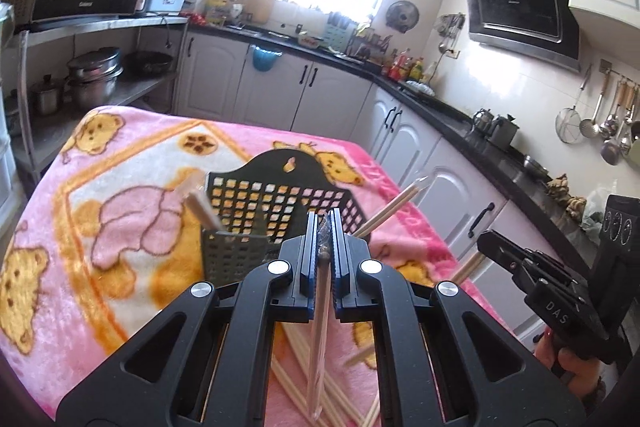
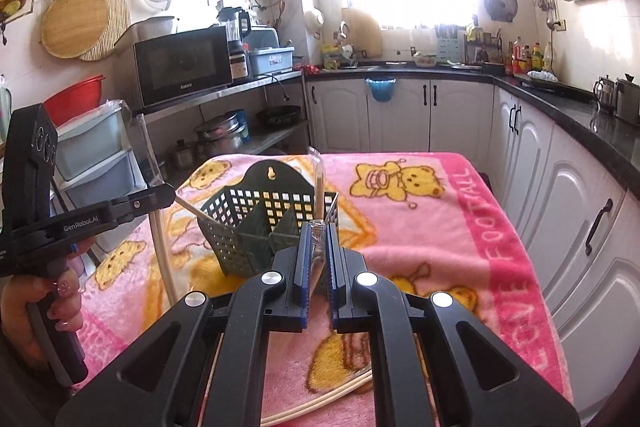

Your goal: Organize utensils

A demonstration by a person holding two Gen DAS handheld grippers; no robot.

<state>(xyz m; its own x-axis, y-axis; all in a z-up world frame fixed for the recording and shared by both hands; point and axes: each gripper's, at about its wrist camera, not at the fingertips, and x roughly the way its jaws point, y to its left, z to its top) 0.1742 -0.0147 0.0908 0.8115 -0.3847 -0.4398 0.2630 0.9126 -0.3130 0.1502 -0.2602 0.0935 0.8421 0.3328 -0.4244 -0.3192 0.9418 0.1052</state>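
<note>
A black perforated utensil basket [image 2: 276, 223] stands upright on the pink bear-print blanket [image 2: 420, 227] that covers the table, its arched back plate with a hanging hole on the far side and a divider splitting it into compartments; in the left wrist view a wooden chopstick [image 1: 202, 207] leans out of its left compartment, tilted up and to the left. More loose chopsticks [image 1: 304, 359] lie flat on the blanket near the front edge, under the left gripper.

The left gripper [image 1: 325, 239] has its blue-padded jaws pressed almost together on a pair of chopsticks in a clear plastic sleeve [image 1: 320, 339], whose length runs back beneath the gripper toward the camera; it hangs just in front of the basket. The right gripper [image 2: 319, 247] is likewise nearly closed, pinching a second clear-wrapped pair of chopsticks [image 2: 319, 187] that stands up above its fingertips, in front of the basket's right side; the same pair shows in the left wrist view as a slanted stick to the right of the basket.

A hand grips each gripper's handle, the left hand [image 2: 44, 311] visible in the right wrist view. Beyond the table are white cabinets [image 2: 400, 115], a black countertop and a microwave [image 2: 184, 67] on a steel shelf.
</note>
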